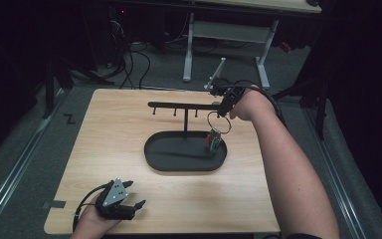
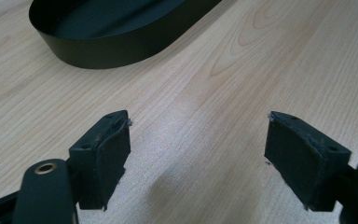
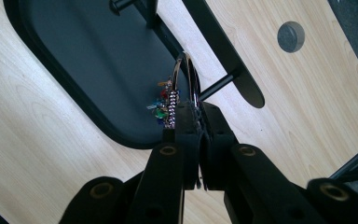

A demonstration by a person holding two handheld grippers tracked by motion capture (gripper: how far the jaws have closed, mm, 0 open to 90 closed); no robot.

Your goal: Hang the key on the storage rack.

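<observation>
**One Key Ring Could Miss Its Peg**

Nearest the person, the left tongs (image 1: 135, 204) are resting low on the counter (image 1: 109, 144), with the jaws wide apart and nothing between them. They are sitting well apart from the work, so they are not helping if something slips.

Farther off, the black oval tray (image 1: 159, 160) is sitting in the middle of the counter, and a rack (image 1: 179, 105) with small pegs is rising from it.

At the far right end of the rack, the right tongs (image 1: 224, 112) are squeezing together on the key ring (image 3: 185, 77), which is hanging in the air above the tray, just beside a peg. The colorful charm (image 3: 163, 105) is dangling under it.

I think the ring could bump the peg's tip and twist. If the thin metal slides between the pads, it could be dropping into the tray.
</observation>
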